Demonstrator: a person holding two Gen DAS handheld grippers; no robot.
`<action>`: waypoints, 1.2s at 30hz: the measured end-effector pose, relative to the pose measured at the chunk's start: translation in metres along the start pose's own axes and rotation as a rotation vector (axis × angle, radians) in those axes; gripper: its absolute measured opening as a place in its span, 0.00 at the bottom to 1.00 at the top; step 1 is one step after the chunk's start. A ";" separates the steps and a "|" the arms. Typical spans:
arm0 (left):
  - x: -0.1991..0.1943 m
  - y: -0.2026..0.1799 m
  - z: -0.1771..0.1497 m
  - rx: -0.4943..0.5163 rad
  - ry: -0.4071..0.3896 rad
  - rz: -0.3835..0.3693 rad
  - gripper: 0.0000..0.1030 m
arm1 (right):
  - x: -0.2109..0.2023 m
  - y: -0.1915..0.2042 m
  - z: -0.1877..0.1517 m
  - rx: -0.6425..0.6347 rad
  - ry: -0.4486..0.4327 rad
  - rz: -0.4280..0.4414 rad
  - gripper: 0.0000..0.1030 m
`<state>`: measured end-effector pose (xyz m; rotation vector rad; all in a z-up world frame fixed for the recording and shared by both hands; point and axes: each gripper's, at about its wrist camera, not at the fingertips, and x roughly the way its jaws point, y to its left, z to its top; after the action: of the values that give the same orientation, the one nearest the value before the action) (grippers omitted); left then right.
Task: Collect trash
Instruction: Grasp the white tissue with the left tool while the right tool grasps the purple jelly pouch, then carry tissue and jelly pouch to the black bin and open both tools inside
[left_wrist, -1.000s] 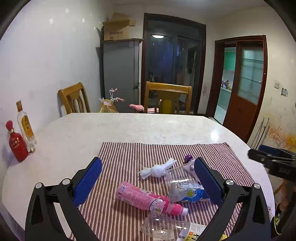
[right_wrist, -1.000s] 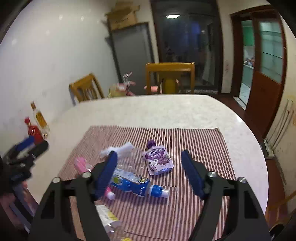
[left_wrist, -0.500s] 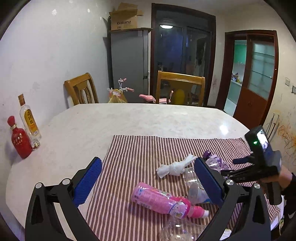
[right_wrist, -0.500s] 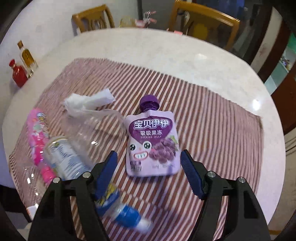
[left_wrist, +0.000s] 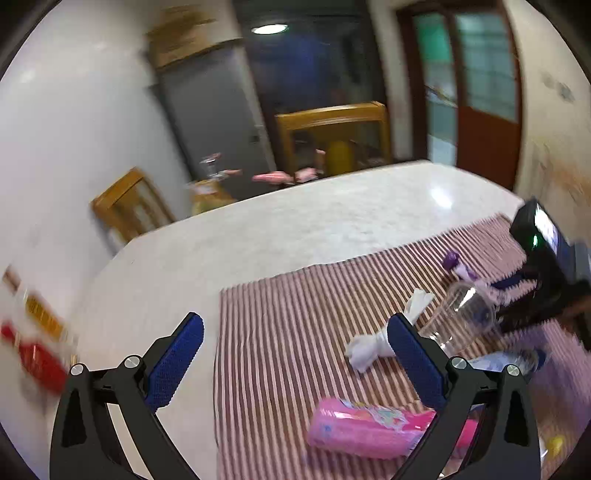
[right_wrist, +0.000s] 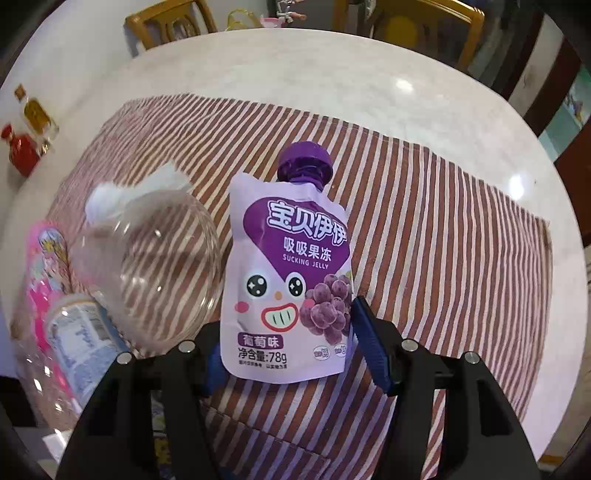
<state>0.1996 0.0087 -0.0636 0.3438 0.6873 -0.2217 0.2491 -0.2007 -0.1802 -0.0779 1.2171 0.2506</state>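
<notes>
- Big change: the right gripper (right_wrist: 286, 354) has dropped in over the striped cloth (right_wrist: 424, 221) since half a second ago, and the purple jelly pouch (right_wrist: 288, 273) now sits right between its fingers — first piece of trash lined up, by my read.
- Its jaws are about pouch-width apart, blue pads flanking the pouch's lower edges; whether they're pressing yet, I can't tell.
- The left gripper (left_wrist: 295, 363) has swung sideways, view blurred, jaws wide, holding nothing.
- Waiting on the cloth: clear cup (right_wrist: 147, 266), pink bottle (left_wrist: 365, 428), white tissue (left_wrist: 373, 349).
</notes>
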 end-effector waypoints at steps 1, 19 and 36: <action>0.009 -0.001 0.005 0.053 0.021 -0.036 0.94 | -0.002 -0.002 0.000 0.015 -0.006 0.011 0.56; 0.150 -0.092 -0.005 0.656 0.418 -0.463 0.94 | -0.052 -0.044 -0.005 0.141 -0.094 0.078 0.52; 0.103 -0.028 0.025 0.331 0.189 -0.504 0.20 | -0.069 -0.038 -0.003 0.173 -0.153 0.111 0.52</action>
<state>0.2830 -0.0358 -0.1189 0.5077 0.9204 -0.7960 0.2327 -0.2482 -0.1201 0.1568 1.0875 0.2424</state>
